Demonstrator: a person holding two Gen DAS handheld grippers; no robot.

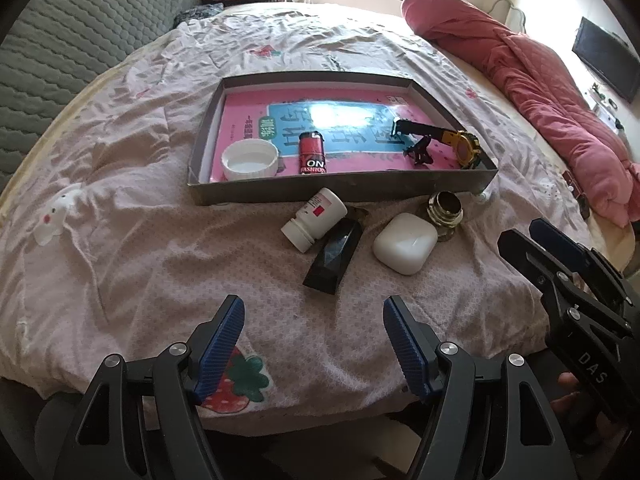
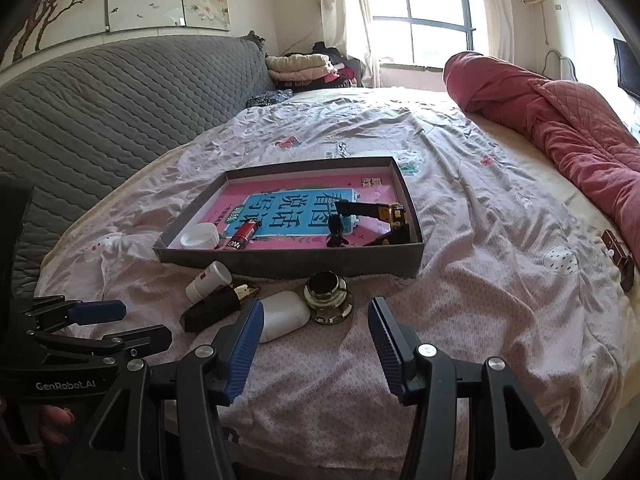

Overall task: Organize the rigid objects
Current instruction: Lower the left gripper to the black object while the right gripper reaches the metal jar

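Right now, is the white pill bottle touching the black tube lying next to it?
Touching. In the left wrist view the white pill bottle lies with its lower side against the black tube, no sheet showing between them.

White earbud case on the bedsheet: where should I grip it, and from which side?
Probably grip the white earbud case across its narrower, rounded sides, coming from above. It lies flat; the black faceted cap and brass knob sit close by. Right gripper is open and nearest.

Daylight pours through the window at twelve o'clock, blowing out its panes. Glare whitens the glossy book cover inside the tray. Soft shadows fall toward six o'clock. Fisheye curvature bends the edges, with black vignetting at the corners.
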